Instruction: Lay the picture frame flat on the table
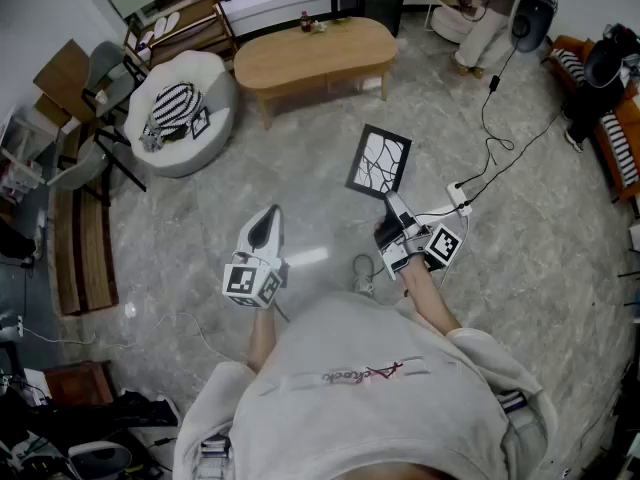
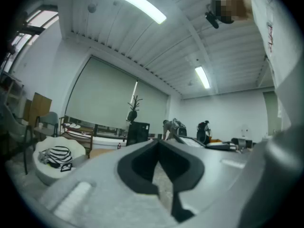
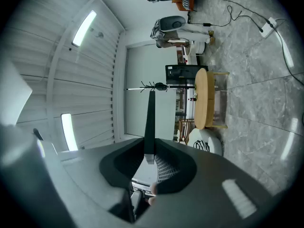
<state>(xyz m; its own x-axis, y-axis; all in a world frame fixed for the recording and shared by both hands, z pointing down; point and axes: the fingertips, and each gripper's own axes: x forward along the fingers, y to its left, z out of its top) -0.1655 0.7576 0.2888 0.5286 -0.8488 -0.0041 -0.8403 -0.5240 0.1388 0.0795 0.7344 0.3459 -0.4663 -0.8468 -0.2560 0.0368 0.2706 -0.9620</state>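
The picture frame [image 1: 379, 161] has a black border and a white picture crossed by black lines. It hangs in the air over the grey floor, held by its lower edge in my right gripper [image 1: 391, 202], which is shut on it. In the right gripper view the frame [image 3: 150, 120] shows edge-on as a thin dark strip between the jaws of that gripper [image 3: 149, 148]. The oval wooden table [image 1: 310, 53] stands farther off, past the frame. My left gripper [image 1: 263, 236] hangs lower left, shut and empty, and in its own view the left gripper [image 2: 159, 151] shows nothing between the jaws.
A white round chair with a striped cushion [image 1: 180, 108] stands left of the table. A small bottle [image 1: 305, 20] is on the tabletop. A power strip with cables [image 1: 458, 196] lies on the floor at right. A person [image 1: 490, 13] bends over at the far back, and an orange sofa [image 1: 622, 118] is at the right edge.
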